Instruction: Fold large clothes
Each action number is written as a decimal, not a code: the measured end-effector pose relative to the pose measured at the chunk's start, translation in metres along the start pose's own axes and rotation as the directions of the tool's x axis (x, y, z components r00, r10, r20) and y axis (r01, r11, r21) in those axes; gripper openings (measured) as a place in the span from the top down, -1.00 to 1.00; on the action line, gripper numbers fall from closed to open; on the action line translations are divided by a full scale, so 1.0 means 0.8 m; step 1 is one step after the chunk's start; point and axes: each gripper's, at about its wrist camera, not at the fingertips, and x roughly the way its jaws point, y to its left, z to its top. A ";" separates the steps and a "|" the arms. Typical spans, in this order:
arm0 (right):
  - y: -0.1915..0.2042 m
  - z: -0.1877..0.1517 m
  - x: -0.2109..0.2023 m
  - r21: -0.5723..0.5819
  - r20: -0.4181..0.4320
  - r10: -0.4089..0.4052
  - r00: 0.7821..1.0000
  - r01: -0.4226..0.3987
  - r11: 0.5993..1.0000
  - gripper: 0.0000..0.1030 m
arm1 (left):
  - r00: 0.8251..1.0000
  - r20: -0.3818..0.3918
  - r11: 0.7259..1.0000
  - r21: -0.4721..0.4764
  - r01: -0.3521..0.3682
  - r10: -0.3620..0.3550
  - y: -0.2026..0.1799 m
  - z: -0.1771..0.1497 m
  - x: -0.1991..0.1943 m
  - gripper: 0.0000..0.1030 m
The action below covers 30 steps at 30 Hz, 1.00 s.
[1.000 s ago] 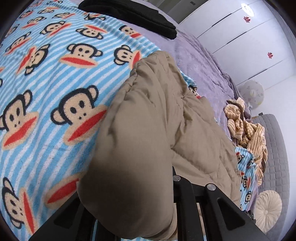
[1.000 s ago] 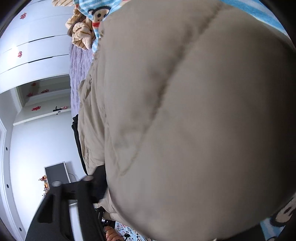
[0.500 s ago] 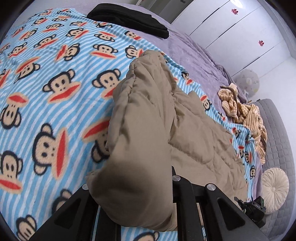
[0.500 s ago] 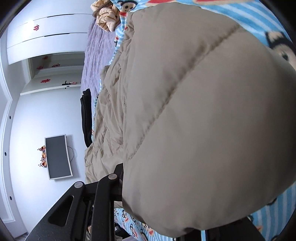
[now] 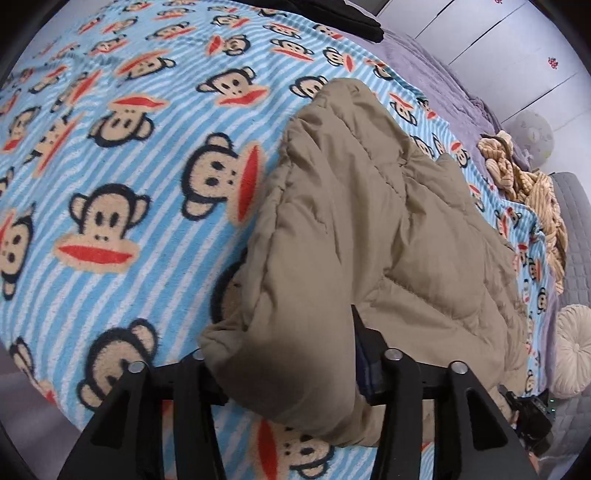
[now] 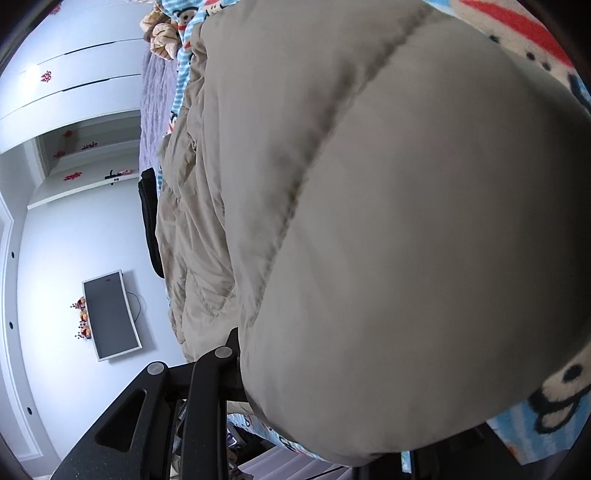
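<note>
While tilted steeply down, left hand-held gripper (image 5: 288, 365) straddles padded jacket (image 5: 369, 229)

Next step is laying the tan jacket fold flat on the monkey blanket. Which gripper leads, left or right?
Probably left. The left gripper looks down on the tan jacket and the monkey blanket, and its jaws have just been opening around the fold. The right gripper's view is mostly jacket.

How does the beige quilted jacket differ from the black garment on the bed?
The beige quilted jacket is puffy with stitched seams; the black garment looks thin and flat. The jacket lies near, across the striped monkey blanket; the black garment lies at its far edge. Both rest on the bed.
</note>
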 end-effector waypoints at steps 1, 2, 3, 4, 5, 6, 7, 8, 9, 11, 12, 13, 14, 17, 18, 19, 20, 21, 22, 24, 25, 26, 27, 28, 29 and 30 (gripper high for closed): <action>0.003 0.002 -0.002 -0.014 0.008 -0.014 1.000 0.014 1.000 0.32 | 0.999 0.024 0.999 0.017 -0.034 0.034 0.002 -0.002 -0.008 -0.11; 0.010 0.003 -0.001 -0.032 0.016 -0.043 0.999 0.043 0.999 0.28 | 0.998 0.035 0.998 0.029 -0.054 0.053 0.005 -0.001 -0.014 -0.11; 0.017 0.005 0.000 -0.045 0.025 -0.067 0.997 0.068 0.997 0.16 | 0.996 0.044 0.996 0.038 -0.078 0.077 0.009 -0.003 -0.021 -0.11; 0.021 0.000 -0.003 -0.058 0.035 -0.095 0.995 0.097 0.994 -0.01 | 0.994 0.048 0.995 0.037 -0.095 0.094 0.013 -0.002 -0.025 -0.11; 0.026 -0.001 -0.005 -0.067 0.050 -0.117 0.992 0.120 0.990 -0.08 | 0.992 0.052 0.993 0.036 -0.115 0.113 0.017 -0.001 -0.030 -0.11; 0.028 -0.004 -0.008 -0.070 0.063 -0.124 0.990 0.129 0.989 -0.20 | 0.990 0.054 0.990 0.037 -0.136 0.133 0.021 -0.001 -0.034 -0.11; 0.031 -0.005 -0.010 -0.067 0.076 -0.127 0.989 0.132 0.989 -0.31 | 0.988 0.055 0.988 0.039 -0.147 0.145 0.023 -0.001 -0.038 -0.11; 0.033 -0.008 -0.013 -0.065 0.088 -0.134 0.987 0.139 0.988 -0.34 | 0.987 0.056 0.987 0.040 -0.156 0.154 0.023 0.000 -0.042 -0.11; 0.036 -0.012 -0.015 -0.064 0.098 -0.142 0.985 0.149 0.987 -0.43 | 0.985 0.059 0.986 0.045 -0.163 0.160 0.026 0.001 -0.045 -0.11; 0.046 -0.014 -0.015 -0.067 0.121 -0.163 0.979 0.172 0.983 -0.52 | 0.984 0.060 0.983 0.065 -0.174 0.170 0.022 0.001 -0.051 -0.31; 0.034 -0.019 -0.025 -0.068 0.128 -0.171 0.977 0.181 0.981 -0.53 | 0.982 0.065 0.980 0.076 -0.182 0.177 0.020 0.001 -0.054 -0.66; 0.040 -0.019 -0.025 -0.067 0.134 -0.181 0.974 0.191 0.979 -0.65 | 0.980 0.074 0.978 0.085 -0.188 0.182 0.010 0.004 -0.055 -0.73; 0.044 -0.022 -0.025 -0.068 0.139 -0.190 0.972 0.201 0.977 -0.69 | 0.980 0.081 0.977 0.104 -0.187 0.179 0.006 0.003 -0.059 -0.73; 0.059 -0.033 -0.021 -0.076 0.153 -0.217 0.964 0.230 0.970 -0.69 | 0.982 0.061 0.973 0.137 -0.186 0.180 -0.008 0.003 -0.059 -0.73; 0.044 -0.039 -0.034 -0.080 0.155 -0.225 0.962 0.239 0.968 -0.70 | 0.983 0.050 0.972 0.145 -0.184 0.178 -0.010 0.003 -0.058 -0.73; 0.031 -0.045 -0.046 -0.082 0.156 -0.230 0.961 0.244 0.966 -0.71 | 0.983 0.043 0.971 0.151 -0.185 0.180 -0.013 0.001 -0.059 -0.73; 0.033 -0.046 -0.047 -0.081 0.158 -0.237 0.959 0.252 0.964 -0.71 | 0.982 0.039 0.969 0.159 -0.188 0.185 -0.015 0.001 -0.059 -0.73; 0.023 -0.056 -0.063 -0.082 0.158 -0.243 0.957 0.258 0.963 -0.71 | 0.982 0.039 0.968 0.166 -0.190 0.186 -0.017 -0.001 -0.060 -0.73; 0.019 -0.058 -0.069 -0.081 0.161 -0.248 0.955 0.263 0.961 -0.71 | 0.982 0.038 0.966 0.175 -0.190 0.186 -0.019 -0.002 -0.062 -0.73; 0.023 -0.065 -0.072 -0.083 0.171 -0.263 0.950 0.280 0.956 -0.72 | 0.982 0.035 0.963 0.194 -0.189 0.186 -0.024 -0.006 -0.064 -0.73; 0.024 -0.067 -0.075 -0.087 0.180 -0.272 0.945 0.291 0.953 -0.72 | 0.982 0.032 0.961 0.203 -0.189 0.186 -0.026 -0.007 -0.065 -0.73; 0.027 -0.070 -0.078 -0.094 0.193 -0.283 0.940 0.305 0.948 -0.72 | 0.982 0.026 0.958 0.215 -0.190 0.189 -0.028 -0.008 -0.065 -0.73; 0.026 -0.071 -0.080 -0.099 0.200 -0.291 0.935 0.315 0.944 -0.72 | 0.981 0.023 0.955 0.224 -0.192 0.192 -0.030 -0.011 -0.066 -0.73; 0.028 -0.073 -0.083 -0.106 0.210 -0.302 0.930 0.329 0.938 -0.72 | 0.981 0.019 0.954 0.231 -0.192 0.193 -0.031 -0.012 -0.067 -0.73; 0.032 -0.077 -0.085 -0.117 0.227 -0.315 0.922 0.347 0.931 -0.72 | 0.982 0.012 0.953 0.238 -0.188 0.191 -0.033 -0.015 -0.068 -0.73; 0.036 -0.081 -0.088 -0.131 0.244 -0.328 0.912 0.367 0.921 -0.73 | 0.982 0.006 0.952 0.244 -0.186 0.190 -0.034 -0.017 -0.069 -0.73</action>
